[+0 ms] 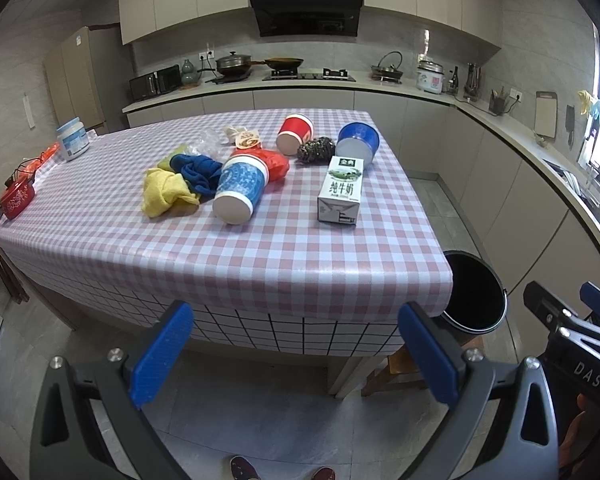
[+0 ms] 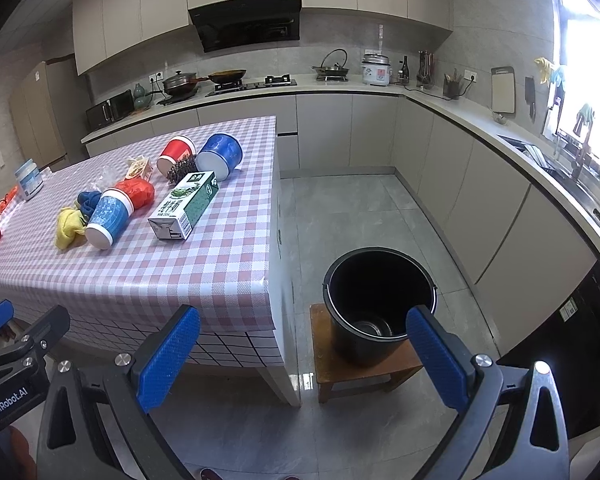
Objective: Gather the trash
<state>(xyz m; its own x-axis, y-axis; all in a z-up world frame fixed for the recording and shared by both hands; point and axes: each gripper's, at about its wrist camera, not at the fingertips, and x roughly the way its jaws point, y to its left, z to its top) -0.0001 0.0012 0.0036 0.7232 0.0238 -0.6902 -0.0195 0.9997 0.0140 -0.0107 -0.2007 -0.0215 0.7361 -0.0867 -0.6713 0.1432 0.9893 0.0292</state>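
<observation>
**Left wrist view: light, crushable litter on the surface, both grippers empty**

Left wrist view shows the trash spread over the checked surface (image 1: pixel 260 248), none of it in hand. Going left to right: a yellow cloth (image 1: pixel 166 194) and a blue cloth (image 1: pixel 196 172) lie bunched together, soft and limp, so I judge a pinch into the thickest fold would hold best. Next, a blue cup (image 1: pixel 240 188) lies on its side, base toward the camera, touching a crumpled orange bag (image 1: pixel 276 164) behind it. The cup looks like thin paper, light and easy to dent; taking it across the body near the stiffer rim seems safest. Further back a red cup (image 1: pixel 296 134) lies tipped too, beside a dark scrubber (image 1: pixel 316 148) (springy, likely easy to grip anywhere). Then a blue bowl (image 1: pixel 358 142) lies on its side, and in front of it a carton (image 1: pixel 340 192) lies flat: boxy, stiff at the edges, possibly slick, best taken across its narrow sides. Whether it is empty cannot be told.

The bucket (image 2: pixel 380 304) stands on a stool (image 2: pixel 360 372) just off the surface's right corner.

The left gripper (image 1: pixel 296 354) has its fingers spread wide on nothing, short of the surface edge. The right gripper (image 2: pixel 304 358) likewise has its fingers apart, empty, near the bucket.
</observation>
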